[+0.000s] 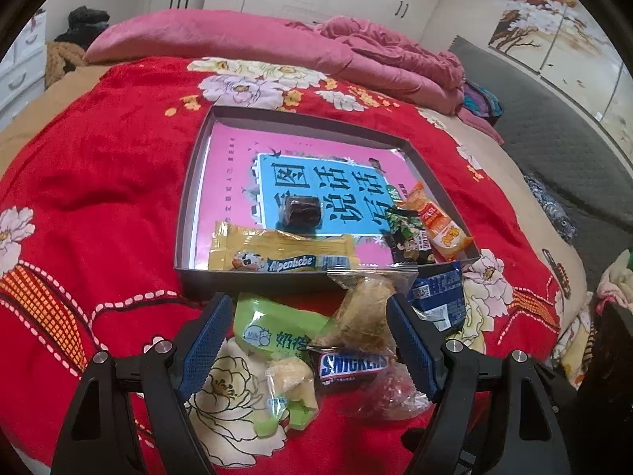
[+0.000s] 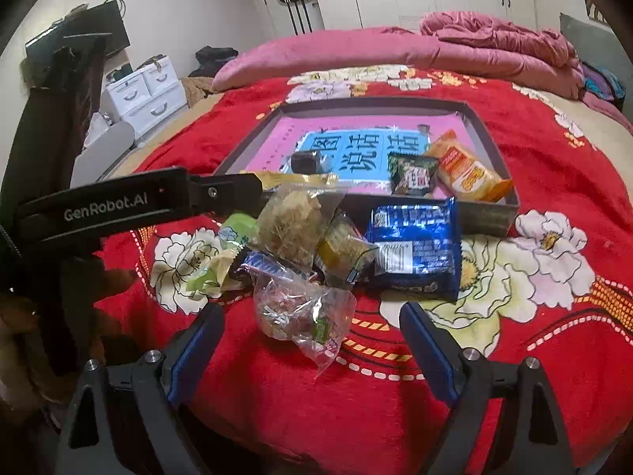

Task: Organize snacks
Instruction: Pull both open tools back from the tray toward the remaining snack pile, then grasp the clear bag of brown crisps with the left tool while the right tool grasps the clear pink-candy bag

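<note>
Both claws hanging released over the snack pile on the bed, nothing grabbed yet

The shallow grey cardboard box [image 1: 186, 206] sits on the red flowered blanket [image 1: 99, 166] and already has a yellow Alpenliebe candy pack [image 1: 277, 253], a small dark wrapped cube [image 1: 298, 213], a green-black packet [image 1: 407, 233] and an orange snack bag [image 1: 443, 225] in it. The rest is heaped just in front of the box. The left claw [image 1: 304, 340] is spread wide around the Snickers bar [image 1: 352, 364] and the crinkly clear bag of pale dried stuff [image 1: 364, 312], touching neither as far as I can tell. The right claw [image 2: 312, 348] gapes around the clear plastic candy bag [image 2: 300, 312]. I reckon that bag's light, floppy and slippery, so pinch the bulky middle, not the loose corner.
</note>
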Tool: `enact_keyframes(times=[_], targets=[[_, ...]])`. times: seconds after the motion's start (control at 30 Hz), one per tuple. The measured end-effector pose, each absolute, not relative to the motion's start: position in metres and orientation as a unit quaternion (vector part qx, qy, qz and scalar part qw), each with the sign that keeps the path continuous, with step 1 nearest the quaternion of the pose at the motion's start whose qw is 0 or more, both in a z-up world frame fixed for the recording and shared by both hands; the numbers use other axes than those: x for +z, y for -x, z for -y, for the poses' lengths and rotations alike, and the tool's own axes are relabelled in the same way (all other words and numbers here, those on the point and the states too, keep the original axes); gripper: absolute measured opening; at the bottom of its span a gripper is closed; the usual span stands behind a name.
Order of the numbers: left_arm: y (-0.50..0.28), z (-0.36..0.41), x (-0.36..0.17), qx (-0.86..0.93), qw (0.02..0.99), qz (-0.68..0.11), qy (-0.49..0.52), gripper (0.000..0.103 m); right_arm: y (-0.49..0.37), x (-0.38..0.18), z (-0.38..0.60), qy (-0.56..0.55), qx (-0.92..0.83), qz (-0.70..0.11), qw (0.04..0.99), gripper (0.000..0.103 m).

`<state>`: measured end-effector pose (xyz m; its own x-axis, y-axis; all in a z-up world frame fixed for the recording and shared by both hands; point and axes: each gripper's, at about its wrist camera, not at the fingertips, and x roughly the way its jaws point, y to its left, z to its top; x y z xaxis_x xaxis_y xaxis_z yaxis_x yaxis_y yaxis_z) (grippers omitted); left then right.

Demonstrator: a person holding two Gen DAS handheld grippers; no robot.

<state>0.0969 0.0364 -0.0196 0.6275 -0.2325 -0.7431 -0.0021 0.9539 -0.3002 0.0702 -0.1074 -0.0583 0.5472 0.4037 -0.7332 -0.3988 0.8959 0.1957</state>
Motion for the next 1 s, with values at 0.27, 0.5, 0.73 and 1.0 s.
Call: enact_keyframes(times=[0.27,0.5,0.73,1.0], targets=[[-0.101,-0.034,-0.024,-0.069,0.887,-0.434,0.144,0.081,-0.076,-0.069,0.097,0.007,0.224,-0.427,0.876,0.09],[-0.105,-0.025,-0.028,-0.078,0.884,-0.442,0.13,0.081,-0.081,-0.077,0.094,0.011,0.221,-0.438,0.871,0.076],[-0.11,-0.017,-0.032,-0.082,0.88,-0.45,0.126,0.081,-0.081,-0.078,0.092,0.008,0.242,-0.437,0.867,0.053],[-0.113,-0.006,-0.036,-0.087,0.876,-0.459,0.119,0.081,-0.08,-0.078,0.094,0.008,0.245,-0.441,0.863,0.049]])
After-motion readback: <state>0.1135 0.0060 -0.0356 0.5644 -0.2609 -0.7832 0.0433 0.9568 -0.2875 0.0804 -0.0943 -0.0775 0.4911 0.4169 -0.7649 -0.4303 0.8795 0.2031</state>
